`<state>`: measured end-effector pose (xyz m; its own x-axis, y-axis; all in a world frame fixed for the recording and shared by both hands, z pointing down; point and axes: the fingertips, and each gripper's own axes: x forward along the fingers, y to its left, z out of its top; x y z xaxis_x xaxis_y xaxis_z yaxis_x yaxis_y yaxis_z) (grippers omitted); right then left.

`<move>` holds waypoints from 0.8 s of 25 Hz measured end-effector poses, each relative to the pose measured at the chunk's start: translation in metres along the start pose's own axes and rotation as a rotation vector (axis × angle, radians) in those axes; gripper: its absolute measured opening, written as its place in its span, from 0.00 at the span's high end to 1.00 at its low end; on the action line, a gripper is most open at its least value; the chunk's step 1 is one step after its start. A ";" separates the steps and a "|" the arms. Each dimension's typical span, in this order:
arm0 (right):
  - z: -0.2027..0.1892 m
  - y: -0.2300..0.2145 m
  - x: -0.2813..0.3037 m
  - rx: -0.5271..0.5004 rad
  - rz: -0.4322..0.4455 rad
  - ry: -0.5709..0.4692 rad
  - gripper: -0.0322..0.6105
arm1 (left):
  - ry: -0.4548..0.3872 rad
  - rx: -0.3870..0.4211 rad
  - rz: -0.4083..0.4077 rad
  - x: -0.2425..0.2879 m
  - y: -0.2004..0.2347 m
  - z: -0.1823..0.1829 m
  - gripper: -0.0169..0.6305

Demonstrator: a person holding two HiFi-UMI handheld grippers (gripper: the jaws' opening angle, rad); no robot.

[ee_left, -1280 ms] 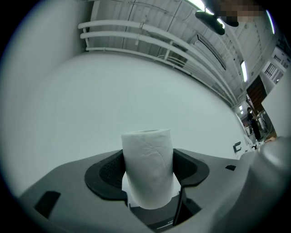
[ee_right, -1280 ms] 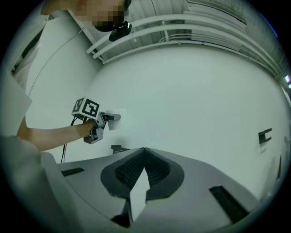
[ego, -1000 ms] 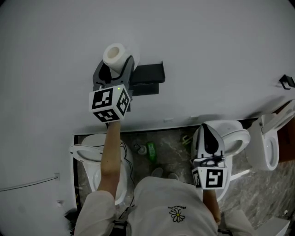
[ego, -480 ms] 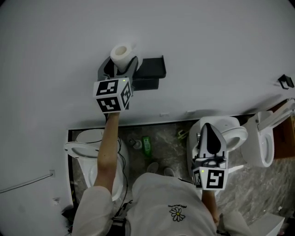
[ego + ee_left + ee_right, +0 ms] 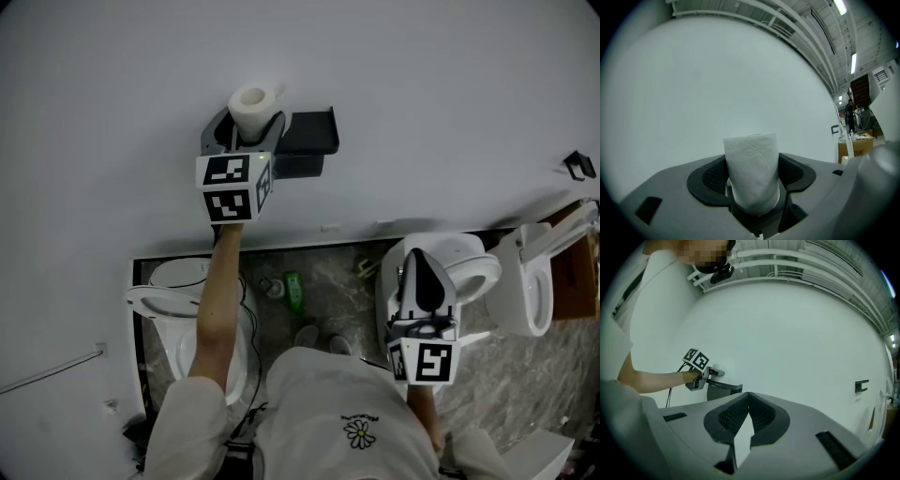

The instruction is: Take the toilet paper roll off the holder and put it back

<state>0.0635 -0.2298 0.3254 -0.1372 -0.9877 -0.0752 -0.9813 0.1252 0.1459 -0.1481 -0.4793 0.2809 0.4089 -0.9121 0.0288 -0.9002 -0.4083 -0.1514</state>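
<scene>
The left gripper [image 5: 247, 139] clamps the toilet paper roll [image 5: 254, 106] upright between its 2 jaws, just left of the holder [image 5: 309, 142]. Well below the holder, the right gripper [image 5: 421, 264] has its jaws pressed together, empty.

A green bottle [image 5: 293, 291] sits on marbled floor [image 5: 342, 302] between left toilet [image 5: 173, 281] and right toilet [image 5: 474, 272].
</scene>
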 end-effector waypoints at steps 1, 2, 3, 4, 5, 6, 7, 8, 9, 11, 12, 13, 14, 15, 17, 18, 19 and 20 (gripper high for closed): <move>0.000 0.001 0.000 0.001 0.001 0.000 0.94 | 0.002 0.005 0.001 0.000 0.000 0.000 0.48; 0.000 0.001 0.000 0.003 0.002 -0.001 0.93 | 0.002 0.008 0.002 0.001 0.000 0.000 0.48; 0.000 0.002 0.000 0.004 0.005 -0.004 0.94 | 0.002 0.009 0.004 0.001 0.000 0.000 0.48; 0.001 0.002 0.000 0.005 0.007 -0.007 0.93 | 0.001 0.010 0.005 0.002 -0.001 0.000 0.48; 0.001 0.002 0.000 0.004 0.007 -0.007 0.93 | 0.000 0.010 0.006 0.002 -0.001 0.000 0.48; 0.000 0.001 0.000 0.005 0.007 -0.005 0.93 | -0.003 0.012 0.008 0.003 -0.001 0.000 0.48; 0.000 0.001 0.000 0.008 0.007 -0.006 0.93 | -0.007 0.016 0.011 0.003 -0.001 0.000 0.48; -0.001 0.002 0.000 0.009 0.008 -0.006 0.93 | -0.012 0.022 0.015 0.002 -0.001 0.000 0.48; -0.001 0.002 -0.001 0.009 0.008 -0.004 0.94 | -0.016 0.028 0.018 0.001 -0.002 -0.001 0.48; 0.000 0.001 -0.001 0.007 0.006 -0.005 0.93 | -0.022 0.035 0.021 0.000 -0.003 -0.002 0.47; 0.001 0.000 -0.001 0.008 0.008 -0.011 0.93 | -0.024 0.036 0.023 -0.001 -0.004 -0.001 0.47; 0.003 0.000 -0.001 0.008 0.009 -0.018 0.93 | -0.030 0.037 0.026 -0.002 -0.004 0.000 0.46; 0.004 0.000 0.000 0.006 0.009 -0.022 0.93 | -0.040 0.038 0.031 -0.003 -0.004 0.003 0.45; 0.005 -0.001 0.000 0.003 0.009 -0.027 0.94 | -0.052 0.041 0.037 -0.005 -0.004 0.006 0.43; 0.005 0.000 -0.001 0.001 0.012 -0.031 0.93 | -0.078 0.051 0.047 -0.008 -0.004 0.015 0.41; 0.004 0.001 -0.002 0.003 0.015 -0.028 0.93 | -0.092 0.054 0.049 -0.011 -0.004 0.022 0.41; 0.004 0.001 -0.003 0.005 0.019 -0.028 0.94 | -0.108 0.056 0.050 -0.014 -0.005 0.029 0.40; 0.005 0.002 -0.003 0.006 0.023 -0.030 0.93 | -0.127 0.060 0.052 -0.018 -0.005 0.039 0.40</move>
<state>0.0616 -0.2259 0.3207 -0.1638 -0.9813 -0.1016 -0.9787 0.1486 0.1417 -0.1450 -0.4592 0.2428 0.3808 -0.9187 -0.1053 -0.9118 -0.3541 -0.2081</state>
